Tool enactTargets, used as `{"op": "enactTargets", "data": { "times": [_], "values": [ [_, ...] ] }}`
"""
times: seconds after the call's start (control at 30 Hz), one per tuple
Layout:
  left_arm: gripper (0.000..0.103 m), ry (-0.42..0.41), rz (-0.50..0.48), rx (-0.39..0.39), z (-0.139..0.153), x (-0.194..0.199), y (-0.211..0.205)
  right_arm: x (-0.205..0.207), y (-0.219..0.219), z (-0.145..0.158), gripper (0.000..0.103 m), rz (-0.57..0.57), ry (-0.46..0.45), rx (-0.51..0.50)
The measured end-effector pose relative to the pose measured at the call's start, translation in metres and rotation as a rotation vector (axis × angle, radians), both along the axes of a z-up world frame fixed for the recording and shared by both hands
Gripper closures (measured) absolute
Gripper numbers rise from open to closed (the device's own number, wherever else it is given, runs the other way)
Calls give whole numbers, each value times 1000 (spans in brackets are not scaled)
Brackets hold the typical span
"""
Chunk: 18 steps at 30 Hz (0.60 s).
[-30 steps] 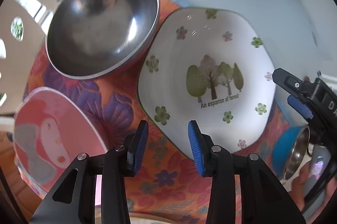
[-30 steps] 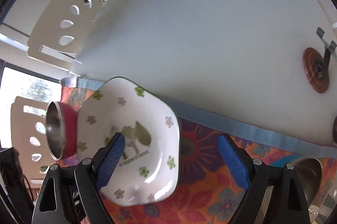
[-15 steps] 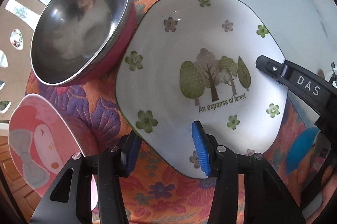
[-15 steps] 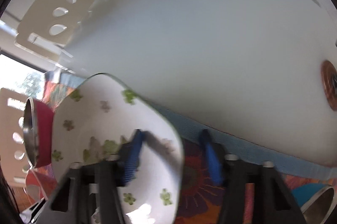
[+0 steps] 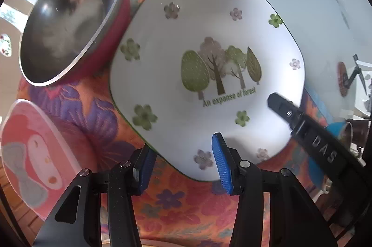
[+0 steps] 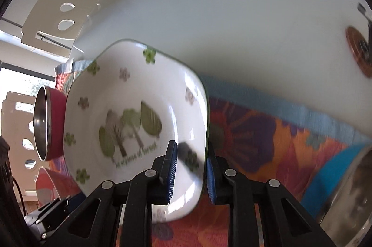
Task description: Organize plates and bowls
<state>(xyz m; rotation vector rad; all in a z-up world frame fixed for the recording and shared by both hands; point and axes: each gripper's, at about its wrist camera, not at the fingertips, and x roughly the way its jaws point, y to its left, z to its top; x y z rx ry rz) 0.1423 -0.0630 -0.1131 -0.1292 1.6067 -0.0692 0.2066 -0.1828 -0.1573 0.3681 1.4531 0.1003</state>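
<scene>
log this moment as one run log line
right gripper: shut on white tree plate rim | left gripper: straddles near rim, grip unclear | red bowl: beside plate

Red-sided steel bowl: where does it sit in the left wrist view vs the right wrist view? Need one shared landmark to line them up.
Left wrist view: the red-sided steel bowl fills the upper left, left of the white tree-print plate.
Right wrist view: the bowl is small at the left edge, seen side-on, again left of the plate.
Shared landmark: the plate's "An expanse of forest" tree print.
</scene>
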Motion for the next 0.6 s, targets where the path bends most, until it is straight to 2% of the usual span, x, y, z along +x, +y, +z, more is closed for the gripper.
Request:
{"op": "enactTargets", "data": {
  "times": [0.13, 0.43, 0.5, 0.53, 0.6],
  "values": [
    [58, 1, -11, -28, 1, -11, -4, -23, -4, -2, 82, -39, 34, 52],
    [61, 1, -43, -73, -3, -51, -4, -73, -11, 4, 81, -89, 119, 97],
    [63, -7, -22, -73, -4, -49, 0, -72, -13, 15, 83, -77, 100, 47],
    [66, -5, -16, -68, -5, -48, 2, -69, -15, 24, 83, -66, 71, -4],
    [66, 0, 5, -66, -6, -43, 5, -54, -20, 39, 83, -67, 18, -43]
  ]
}}
